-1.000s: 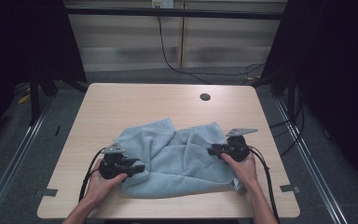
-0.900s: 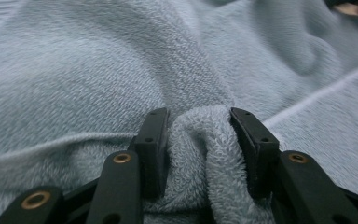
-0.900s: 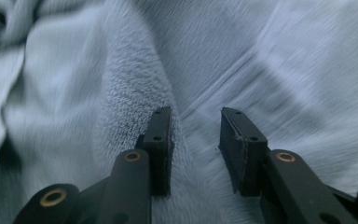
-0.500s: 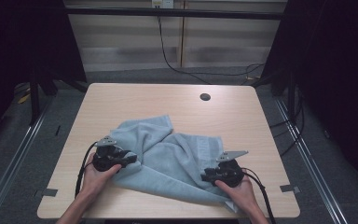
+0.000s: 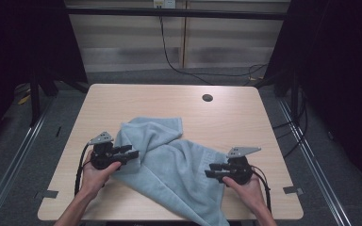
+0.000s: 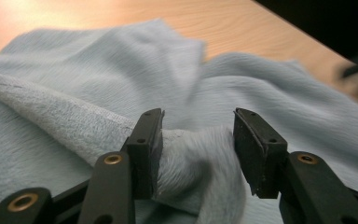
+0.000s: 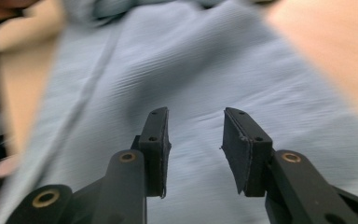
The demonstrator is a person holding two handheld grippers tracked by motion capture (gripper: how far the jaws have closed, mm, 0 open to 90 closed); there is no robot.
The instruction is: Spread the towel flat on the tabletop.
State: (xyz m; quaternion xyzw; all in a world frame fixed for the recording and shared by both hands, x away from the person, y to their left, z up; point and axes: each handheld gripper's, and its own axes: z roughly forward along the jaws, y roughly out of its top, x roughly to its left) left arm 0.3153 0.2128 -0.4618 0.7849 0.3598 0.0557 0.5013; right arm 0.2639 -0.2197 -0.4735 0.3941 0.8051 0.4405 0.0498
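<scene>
A light blue towel (image 5: 169, 160) lies rumpled on the wooden table (image 5: 146, 101), and one corner hangs over the near edge. My left gripper (image 5: 131, 153) is at the towel's left edge. In the left gripper view its jaws (image 6: 198, 116) have just been opening. A raised fold of towel (image 6: 186, 154) sits between them, resting against the left pad and clear of the right one. My right gripper (image 5: 210, 170) is at the towel's right side. Its jaws (image 7: 193, 112) have also just been opening and hang above flat towel (image 7: 205, 70) with nothing between them.
A small dark round hole (image 5: 207, 98) is in the tabletop near the far edge. Bare wood lies beyond the towel and at the right. Black cables (image 5: 179, 66) run over the floor behind the table, and dark frame posts stand on both sides.
My right gripper has come toward the near edge, dragging the towel's right side with it into a long diagonal. My left gripper has shifted slightly away and left. Both grippers' jaws now stand wider.
</scene>
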